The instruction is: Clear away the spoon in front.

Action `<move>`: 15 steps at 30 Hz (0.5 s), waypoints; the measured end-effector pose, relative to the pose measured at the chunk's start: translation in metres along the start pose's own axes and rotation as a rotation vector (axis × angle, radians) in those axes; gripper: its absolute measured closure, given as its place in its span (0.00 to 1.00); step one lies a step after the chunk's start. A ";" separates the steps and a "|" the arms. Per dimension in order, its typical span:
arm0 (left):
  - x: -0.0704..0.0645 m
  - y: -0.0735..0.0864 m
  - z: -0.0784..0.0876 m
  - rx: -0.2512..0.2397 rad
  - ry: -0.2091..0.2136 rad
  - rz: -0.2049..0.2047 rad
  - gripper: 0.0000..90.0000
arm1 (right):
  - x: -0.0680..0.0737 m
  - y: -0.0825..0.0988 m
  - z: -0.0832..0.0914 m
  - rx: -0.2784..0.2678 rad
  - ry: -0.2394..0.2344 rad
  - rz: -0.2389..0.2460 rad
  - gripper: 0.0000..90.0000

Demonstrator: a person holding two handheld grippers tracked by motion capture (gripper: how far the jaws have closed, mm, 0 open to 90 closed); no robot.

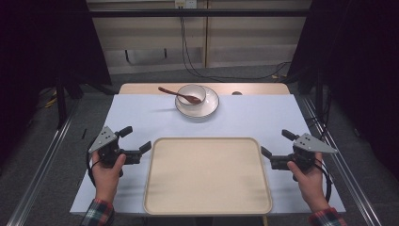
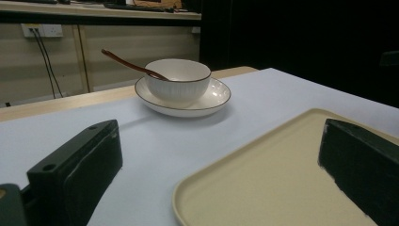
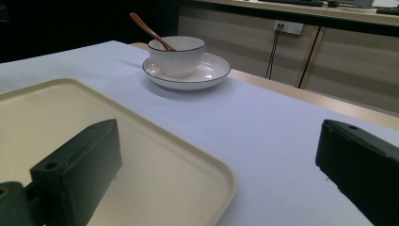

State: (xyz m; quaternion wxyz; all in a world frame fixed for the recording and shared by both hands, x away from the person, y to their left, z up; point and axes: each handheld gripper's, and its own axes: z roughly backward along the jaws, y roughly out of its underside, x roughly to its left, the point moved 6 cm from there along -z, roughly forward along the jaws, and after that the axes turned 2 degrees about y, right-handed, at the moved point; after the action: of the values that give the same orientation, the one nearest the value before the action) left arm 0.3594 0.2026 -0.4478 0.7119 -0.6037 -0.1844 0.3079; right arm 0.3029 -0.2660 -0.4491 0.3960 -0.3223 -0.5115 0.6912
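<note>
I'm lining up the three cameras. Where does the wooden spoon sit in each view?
High view: wooden spoon top centre, handle pointing left.
Left gripper view: spoon upper left of centre, handle rising left.
Right gripper view: spoon top, left of centre, handle rising left.
Shared landmark: the white bowl holding it, on a plate.

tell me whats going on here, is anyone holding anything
Nothing is held yet. A person holds the left gripper and the right gripper, both open, on either side of a beige tray with nothing on it. At the far end of the table a white bowl sits on a plate, with a wooden spoon resting in the bowl, its handle sticking out over the rim.
</note>
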 end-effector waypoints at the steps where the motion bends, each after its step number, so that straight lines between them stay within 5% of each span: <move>1: 0.001 0.001 0.000 0.013 -0.002 -0.005 0.00 | 0.000 0.001 0.000 0.000 -0.002 -0.001 0.00; 15: 0.004 0.002 -0.007 0.013 -0.012 0.028 0.00 | 0.004 0.001 -0.001 -0.003 -0.022 0.003 0.01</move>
State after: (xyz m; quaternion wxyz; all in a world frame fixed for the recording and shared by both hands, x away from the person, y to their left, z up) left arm 0.3669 0.2003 -0.4520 0.7103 -0.5997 -0.1782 0.3226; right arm 0.3016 -0.2618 -0.4510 0.3886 -0.3161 -0.5165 0.6945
